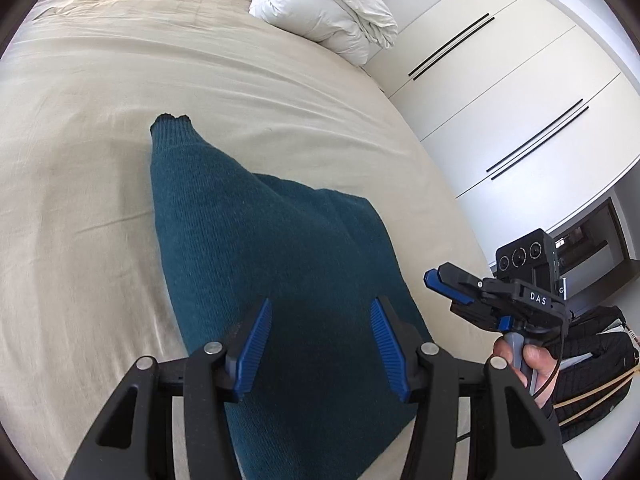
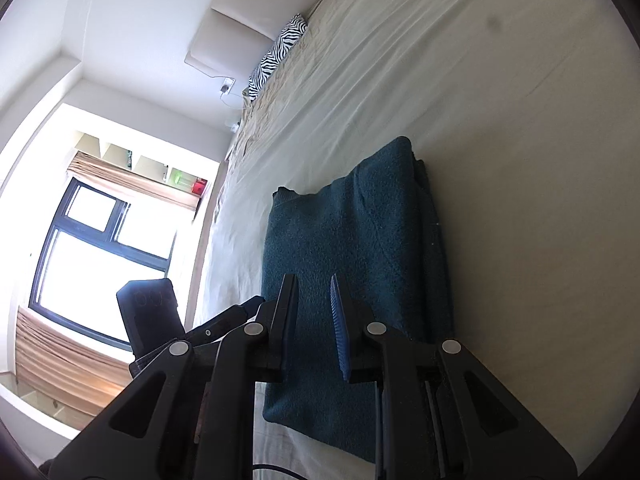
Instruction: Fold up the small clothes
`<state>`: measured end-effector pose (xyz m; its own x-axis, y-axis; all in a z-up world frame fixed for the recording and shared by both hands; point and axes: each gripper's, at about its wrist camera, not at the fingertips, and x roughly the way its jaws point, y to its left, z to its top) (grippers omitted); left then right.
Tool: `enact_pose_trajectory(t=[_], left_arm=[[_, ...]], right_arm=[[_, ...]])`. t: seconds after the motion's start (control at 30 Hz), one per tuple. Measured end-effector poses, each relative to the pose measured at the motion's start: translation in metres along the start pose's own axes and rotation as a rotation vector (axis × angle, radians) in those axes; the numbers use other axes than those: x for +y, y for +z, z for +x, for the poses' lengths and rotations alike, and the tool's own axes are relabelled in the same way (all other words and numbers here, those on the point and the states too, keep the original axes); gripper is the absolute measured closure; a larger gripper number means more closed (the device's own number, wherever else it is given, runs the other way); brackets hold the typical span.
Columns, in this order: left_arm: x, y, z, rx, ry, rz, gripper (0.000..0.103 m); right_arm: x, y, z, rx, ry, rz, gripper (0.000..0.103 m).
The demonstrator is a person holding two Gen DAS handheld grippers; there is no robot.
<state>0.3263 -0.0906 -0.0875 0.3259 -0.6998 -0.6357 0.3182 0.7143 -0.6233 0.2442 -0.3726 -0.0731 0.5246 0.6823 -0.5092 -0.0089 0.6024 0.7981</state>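
While the teal sweater (image 1: 280,264) lies folded flat on the beige bed sheet (image 1: 80,160), one sleeve reaching toward the headboard, both tools hang just above its near edge. The left gripper (image 1: 321,344) has its blue pads spread wide, holding nothing. The right gripper (image 2: 316,328) shows only a narrow gap, seemingly empty, though the tilted view makes that hard to confirm. A crumpled white duvet (image 1: 324,8) sits beyond.

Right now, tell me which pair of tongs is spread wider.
The left tongs, hovering over the teal sweater, are spread wide. The right tongs leave only a narrow gap between their blue pads.
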Motion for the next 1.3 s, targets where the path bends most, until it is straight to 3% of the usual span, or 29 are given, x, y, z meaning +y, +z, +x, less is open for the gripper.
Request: enact_pose_trajectory(t=[0.07, 0.2, 0.3, 0.37, 0.57, 0.63, 0.7, 0.77, 0.83, 0.97, 1.1, 1.3], left_arm=[[0.004, 0.018, 0.012, 0.003, 0.014, 0.002, 0.048], [0.014, 0.042, 0.046, 0.043, 0.078, 0.018, 0.049], [0.018, 0.038, 0.063, 0.045, 0.124, 0.052, 0.052], [0.016, 0.034, 0.069, 0.032, 0.148, 0.093, 0.052], [0.020, 0.037, 0.063, 0.044, 0.136, 0.079, 0.053], [0.012, 0.035, 0.044, 0.017, 0.125, 0.063, 0.056], [0.000, 0.029, 0.027, -0.024, 0.086, 0.080, 0.056], [-0.012, 0.015, 0.026, -0.009, 0.106, 0.137, 0.056], [-0.013, 0.001, 0.043, 0.055, 0.136, 0.170, 0.057], [0.000, -0.004, 0.053, 0.044, 0.119, 0.121, 0.060], [-0.006, -0.006, 0.032, 0.032, 0.116, 0.111, 0.060], [-0.011, -0.045, 0.005, -0.003, 0.057, 0.091, 0.059]], right_arm=[[-0.004, 0.012, 0.020, 0.033, 0.040, 0.031, 0.086], [-0.014, 0.034, 0.053, 0.074, 0.031, 0.072, 0.086], [-0.032, 0.044, 0.079, 0.116, -0.074, 0.087, 0.087], [-0.044, 0.045, 0.088, 0.127, -0.052, 0.095, 0.093], [-0.046, 0.045, 0.084, 0.112, -0.017, 0.101, 0.093], [-0.030, 0.040, 0.073, 0.096, -0.028, 0.081, 0.088], [-0.016, 0.021, 0.057, 0.106, 0.026, 0.027, 0.088], [-0.006, 0.007, 0.053, 0.129, 0.005, -0.010, 0.088], [-0.013, -0.003, 0.057, 0.152, -0.046, -0.012, 0.088], [-0.041, -0.010, 0.055, 0.119, -0.003, 0.079, 0.095], [-0.025, -0.021, 0.037, 0.103, -0.033, 0.041, 0.089], [-0.015, -0.066, 0.008, 0.097, 0.061, 0.010, 0.089]])
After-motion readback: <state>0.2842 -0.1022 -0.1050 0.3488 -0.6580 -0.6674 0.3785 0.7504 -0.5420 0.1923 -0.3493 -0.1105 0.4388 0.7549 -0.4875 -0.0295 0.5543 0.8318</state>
